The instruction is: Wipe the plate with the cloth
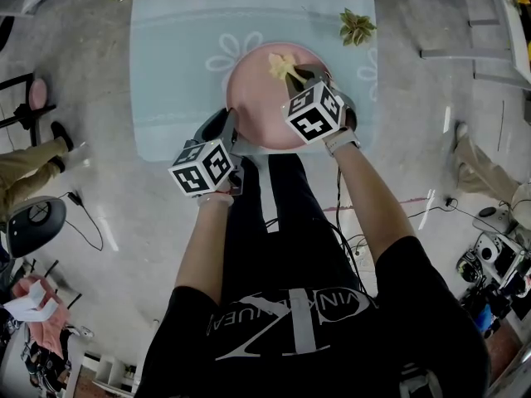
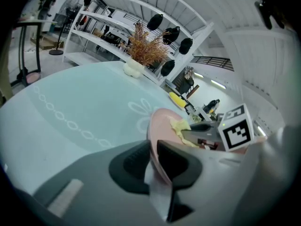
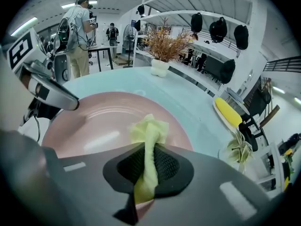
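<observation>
A pink plate (image 1: pixel 253 89) is held tilted over the pale blue tablecloth (image 1: pixel 174 65). My left gripper (image 1: pixel 233 136) is shut on the plate's near left rim; in the left gripper view the plate (image 2: pixel 160 128) stands edge-on between the jaws of the left gripper (image 2: pixel 151 161). My right gripper (image 1: pixel 305 76) is shut on a yellow cloth (image 1: pixel 282 65), whose free end lies on the plate's far part. In the right gripper view the cloth (image 3: pixel 148 140) runs up from the right gripper (image 3: pixel 149 166) onto the pink plate (image 3: pixel 89 126).
A small potted plant (image 1: pixel 358 26) stands on the tablecloth right of the plate. A white vase with dried stems (image 3: pixel 161 65) sits at the table's far side, and a yellow object on a plate (image 3: pixel 227 112) lies to the right. People (image 3: pixel 77 32) stand beyond the table.
</observation>
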Motion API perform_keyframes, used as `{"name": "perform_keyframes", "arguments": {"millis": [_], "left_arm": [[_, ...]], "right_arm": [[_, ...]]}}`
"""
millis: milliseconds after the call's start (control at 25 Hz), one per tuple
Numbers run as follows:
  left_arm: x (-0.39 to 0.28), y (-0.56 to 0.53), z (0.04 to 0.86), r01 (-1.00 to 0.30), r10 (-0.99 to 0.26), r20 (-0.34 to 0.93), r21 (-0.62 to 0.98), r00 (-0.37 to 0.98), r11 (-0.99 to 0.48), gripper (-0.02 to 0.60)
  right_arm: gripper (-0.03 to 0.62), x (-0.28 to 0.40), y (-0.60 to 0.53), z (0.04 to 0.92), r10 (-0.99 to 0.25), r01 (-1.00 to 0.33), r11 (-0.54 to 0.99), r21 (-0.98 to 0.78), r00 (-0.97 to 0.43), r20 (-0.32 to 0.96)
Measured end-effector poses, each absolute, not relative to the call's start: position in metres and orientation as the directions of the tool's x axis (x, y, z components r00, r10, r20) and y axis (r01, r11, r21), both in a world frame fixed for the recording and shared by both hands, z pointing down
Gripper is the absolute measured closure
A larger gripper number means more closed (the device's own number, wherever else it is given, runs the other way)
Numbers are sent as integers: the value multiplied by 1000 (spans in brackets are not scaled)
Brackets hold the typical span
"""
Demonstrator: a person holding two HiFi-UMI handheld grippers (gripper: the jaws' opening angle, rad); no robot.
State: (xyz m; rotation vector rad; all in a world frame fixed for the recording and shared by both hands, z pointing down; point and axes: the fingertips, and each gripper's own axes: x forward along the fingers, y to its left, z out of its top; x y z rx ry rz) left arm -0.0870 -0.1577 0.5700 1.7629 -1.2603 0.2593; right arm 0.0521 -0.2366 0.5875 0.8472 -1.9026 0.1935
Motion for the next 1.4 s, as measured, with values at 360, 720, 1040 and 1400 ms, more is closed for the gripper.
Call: {"name": "perform_keyframes", "arguments": {"millis": [360, 720, 1040, 1400], "left_arm": [[-87, -158, 570, -828, -638, 620, 558, 457, -51, 581], [-87, -158, 570, -826, -634, 619, 561, 464, -57, 581], [-87, -159, 572, -825, -630, 621, 562, 466, -57, 581], [-86, -160, 574, -824, -624, 623, 563, 471, -60, 581]], "right_arm": [[557, 66, -203, 588, -460, -603, 761, 241, -238, 856], [557, 58, -172, 588, -404, -565, 801, 198, -266, 876], [557, 22, -138, 590, -317, -484, 866, 124, -341, 885], [556, -17, -150, 590, -289, -435, 895, 96, -403, 868]]}}
